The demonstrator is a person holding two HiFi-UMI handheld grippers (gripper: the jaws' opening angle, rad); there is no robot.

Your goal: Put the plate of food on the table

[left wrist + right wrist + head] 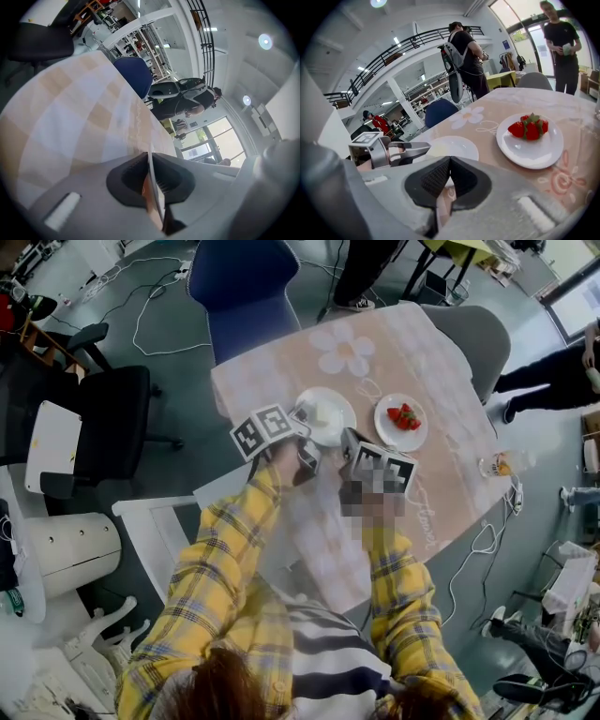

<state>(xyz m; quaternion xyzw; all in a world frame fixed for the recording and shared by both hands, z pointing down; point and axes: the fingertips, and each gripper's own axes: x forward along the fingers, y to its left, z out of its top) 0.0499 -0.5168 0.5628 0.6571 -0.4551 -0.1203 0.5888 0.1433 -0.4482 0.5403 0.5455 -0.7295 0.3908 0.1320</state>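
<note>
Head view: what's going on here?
A person holds a tool in each hand. The left tool is clamped on the rim of a white plate at the table; whether it's down yet is unclear. The right tool is shut, tips at its near rim, not gripping. A strawberry plate sits beside it.

A table [272,381] with rounded corners wears a pale peach checked cloth printed with a large white flower [344,351] toward 12 o'clock. Near the middle sits a plain white round plate [336,401]; whether it rests flat on the cloth cannot be told. At 3 o'clock from it, a second white round plate [398,442] carries red strawberries [405,416]. At the table's 4 o'clock edge stands a clear glass of yellowish drink [500,465].
</note>
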